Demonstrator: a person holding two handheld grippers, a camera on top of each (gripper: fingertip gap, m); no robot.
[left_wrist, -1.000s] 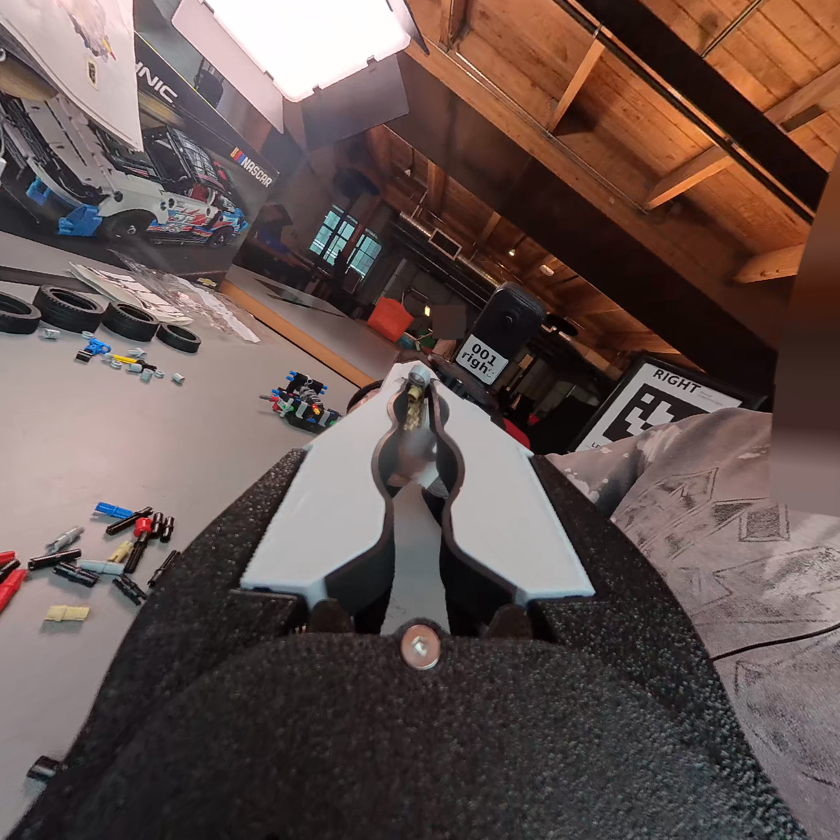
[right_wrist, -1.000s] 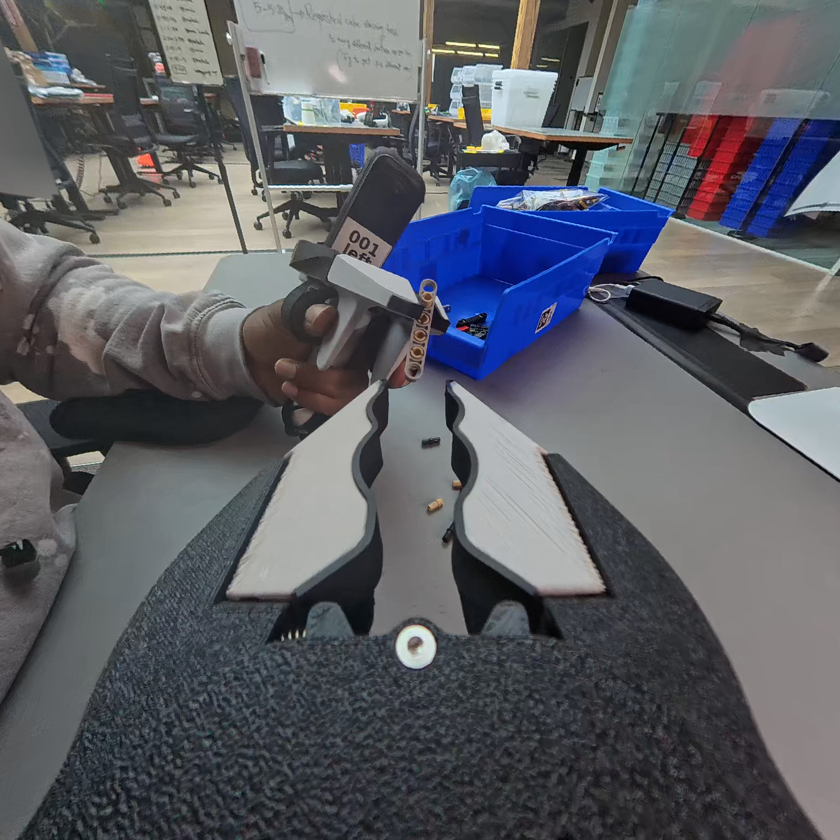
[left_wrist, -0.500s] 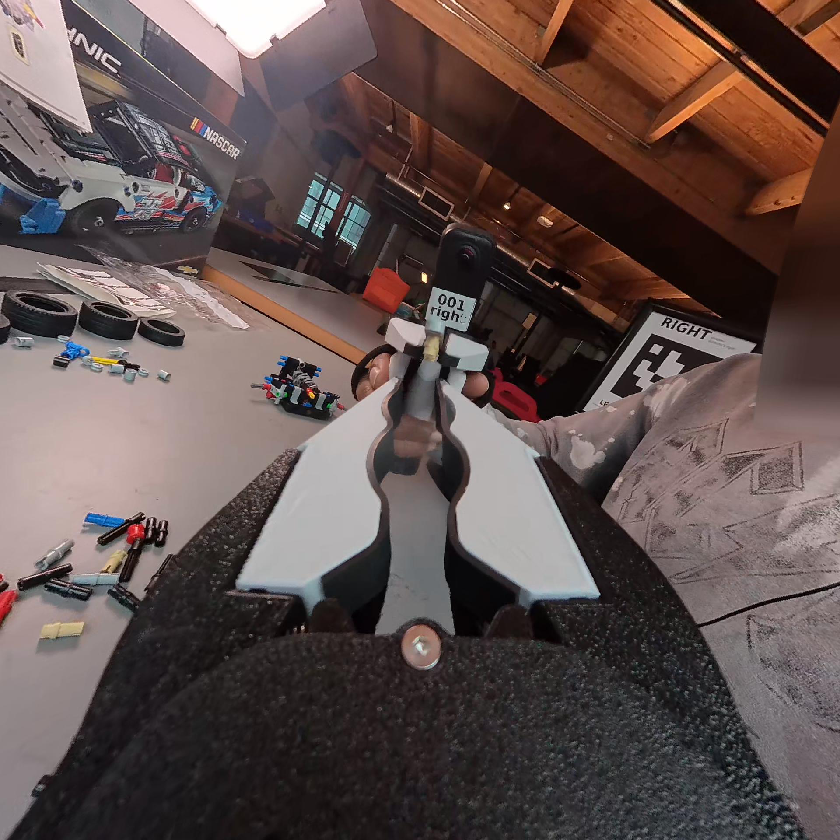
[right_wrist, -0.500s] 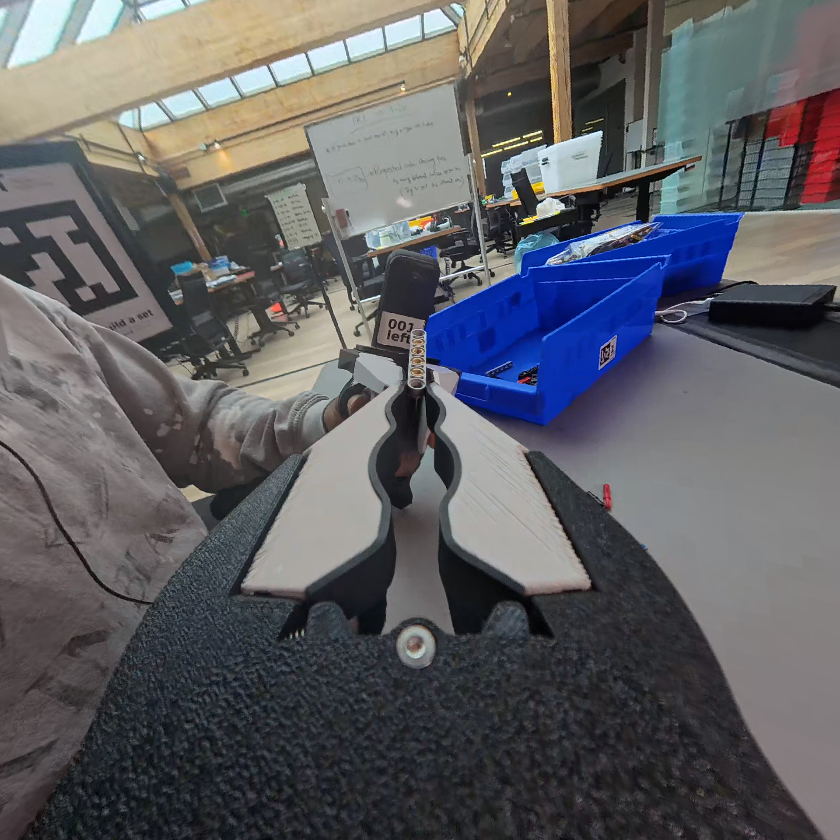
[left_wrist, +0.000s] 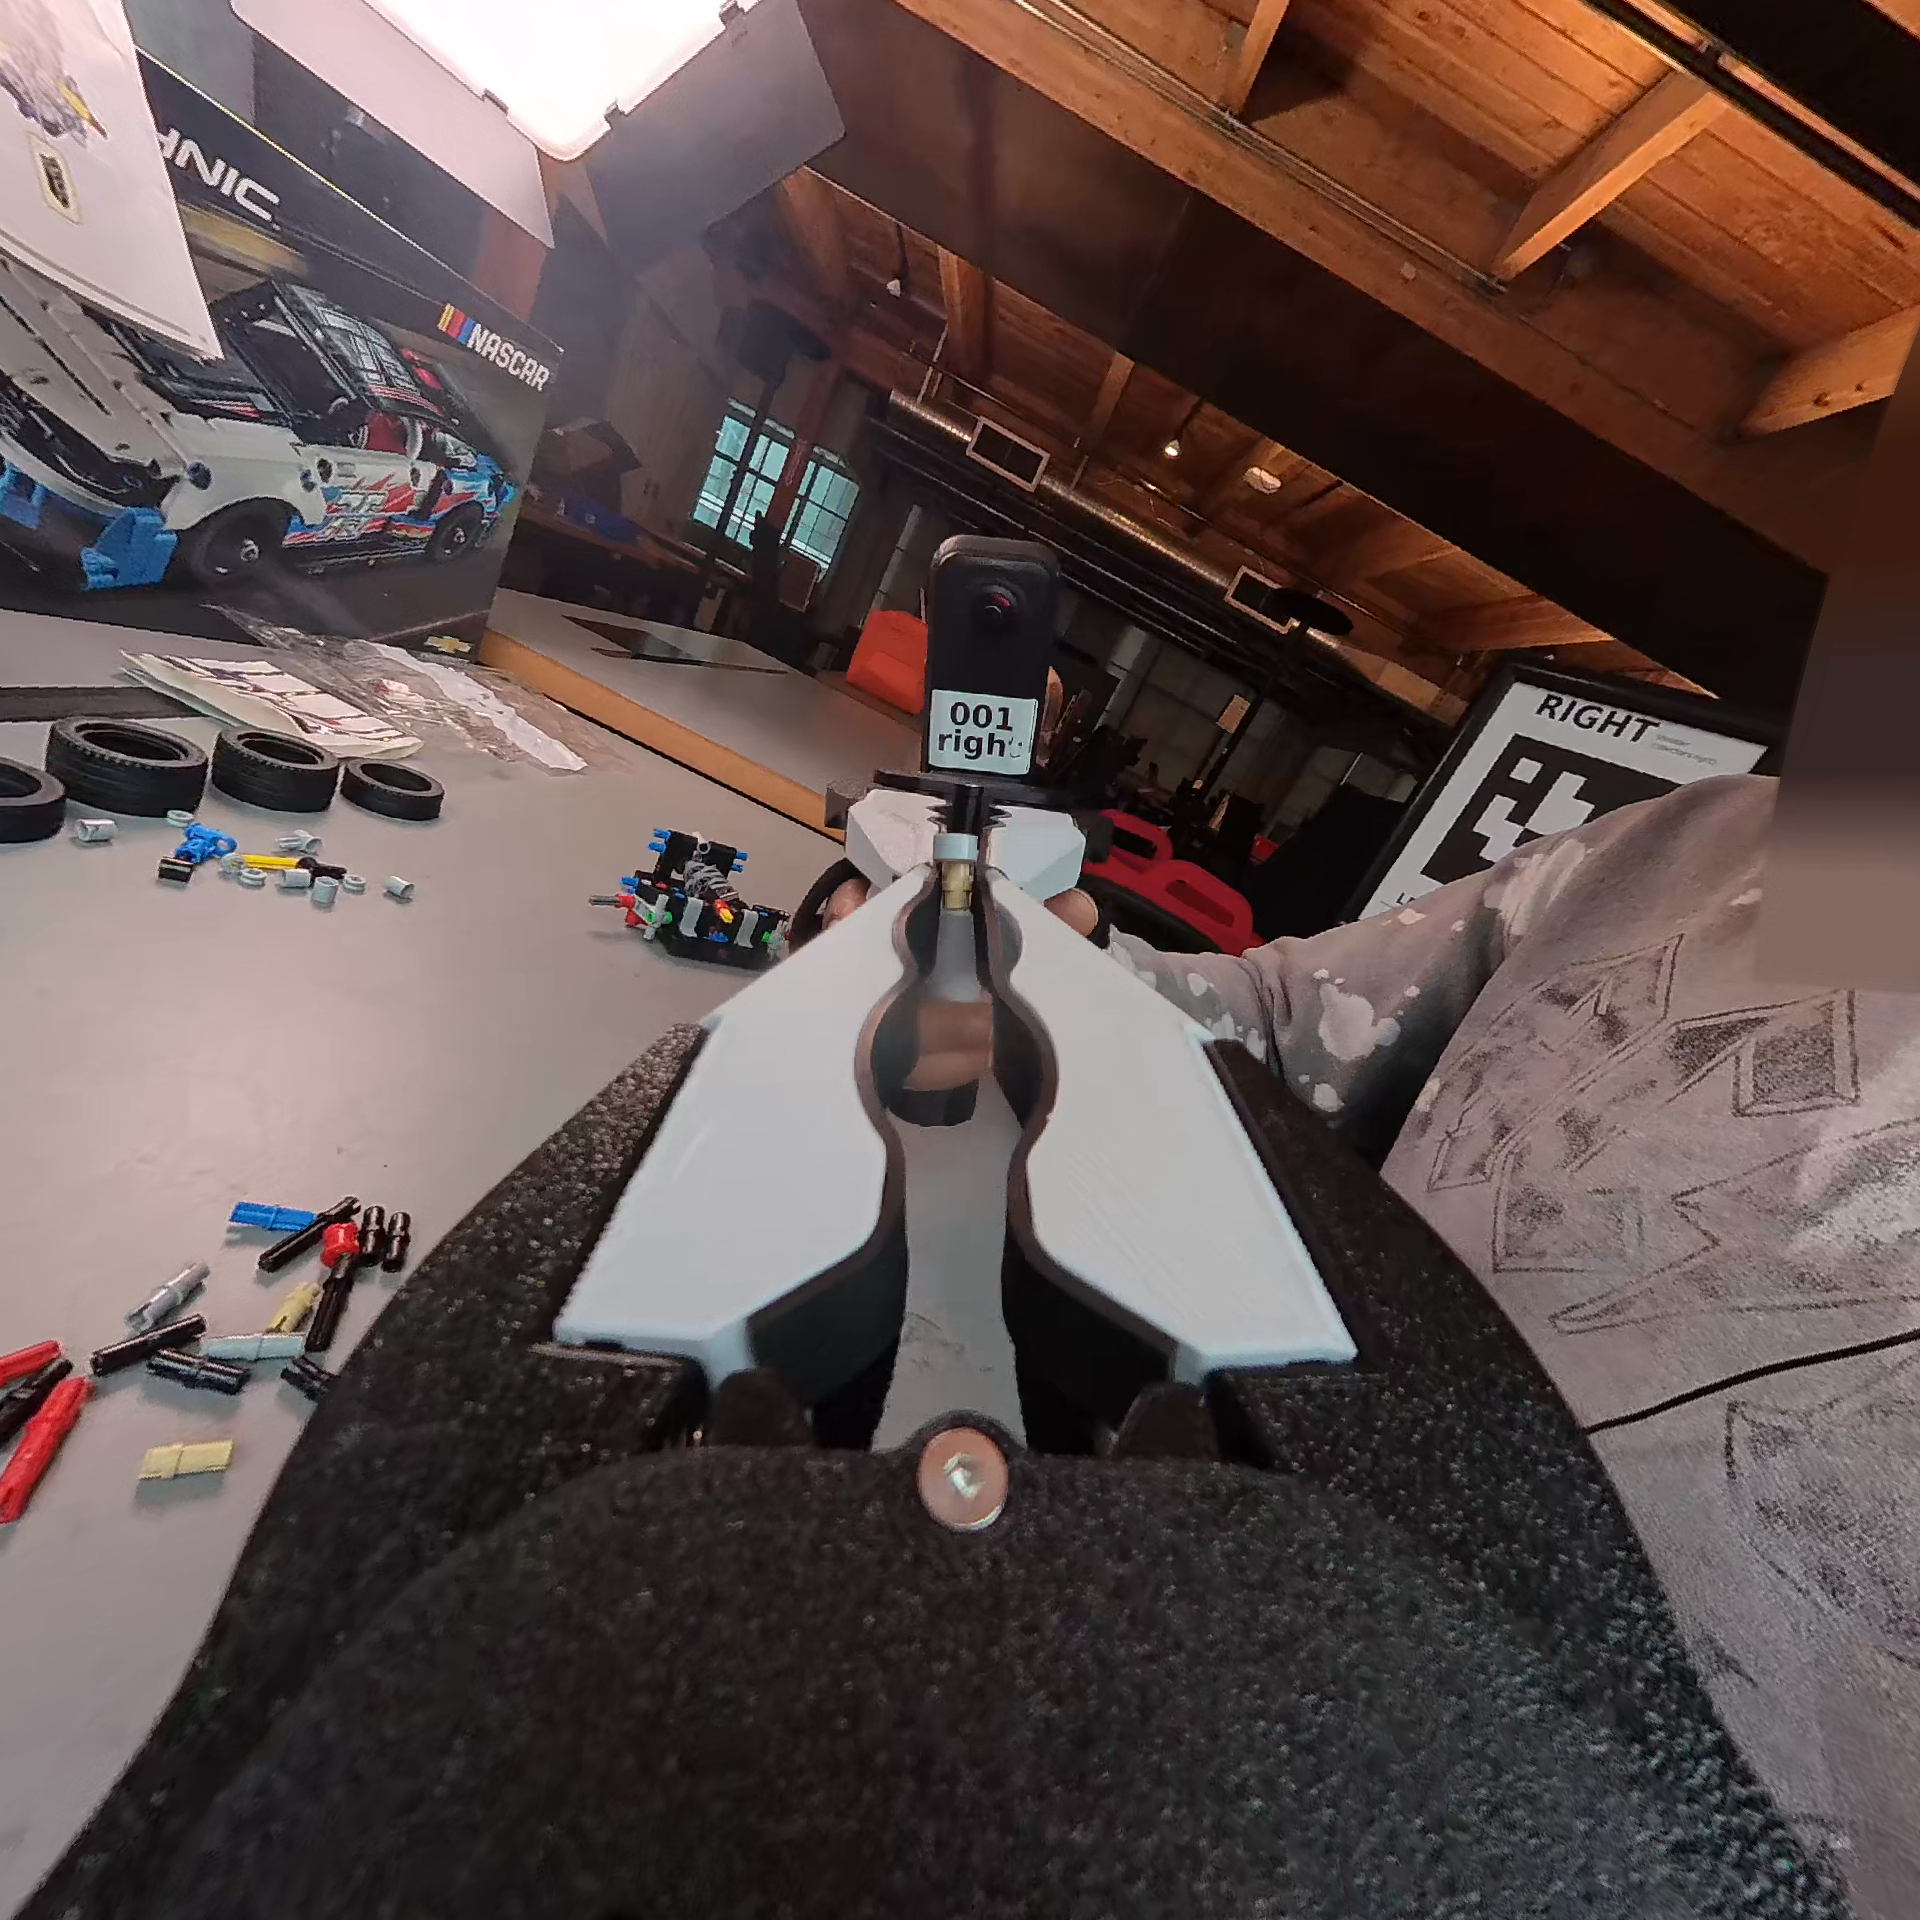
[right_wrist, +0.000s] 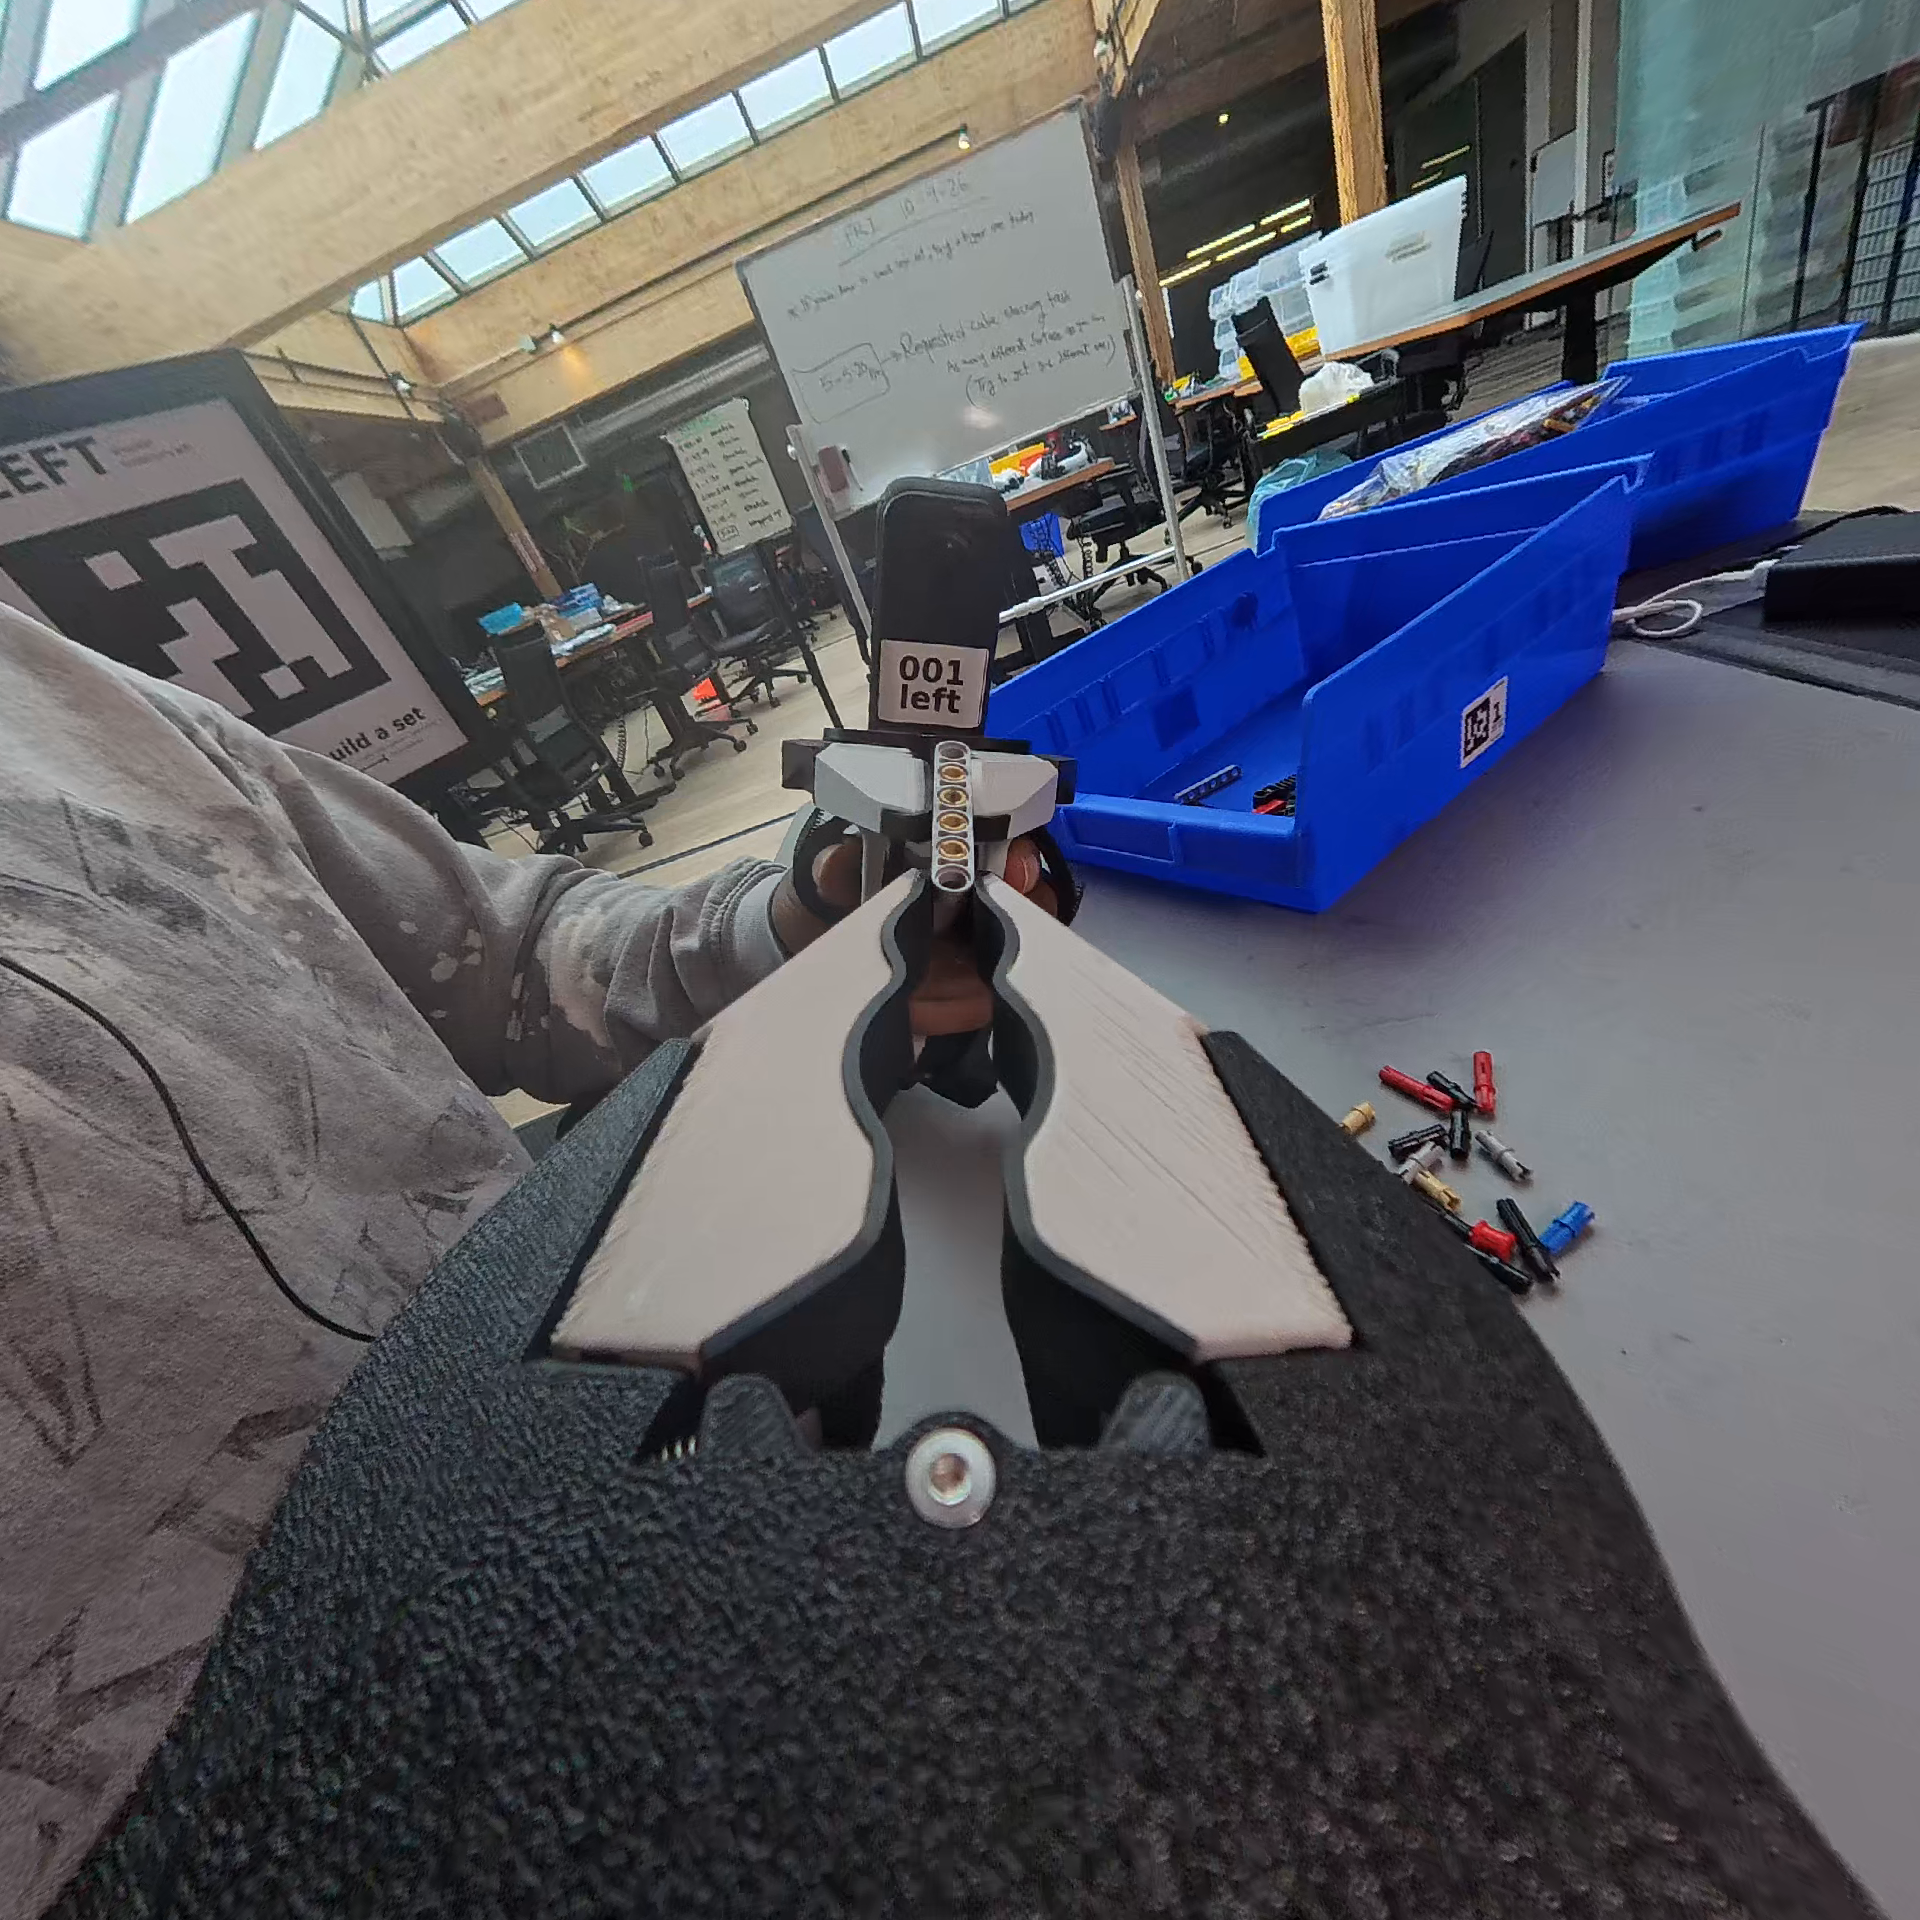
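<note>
My left gripper is shut on a grey holed beam with tan pins in it and holds it upright above the table. In the right wrist view the beam stands between the left gripper's white fingers. My right gripper faces the left one tip to tip. Its jaws are nearly closed, with a narrow gap at the beam's lower end. I cannot tell whether they pinch the beam. The right gripper's fingers show just behind the beam in the left wrist view.
Loose pins lie on the grey table at the left and on the right side. Black tyres, a small part-built assembly and a car-picture box stand farther off. Blue bins sit at the right. My left and right fingertips are right by each other.
My right gripper rose from over the table, turned to face the left one and closed most of the way. The left gripper kept the beam and swung to face the right one.
</note>
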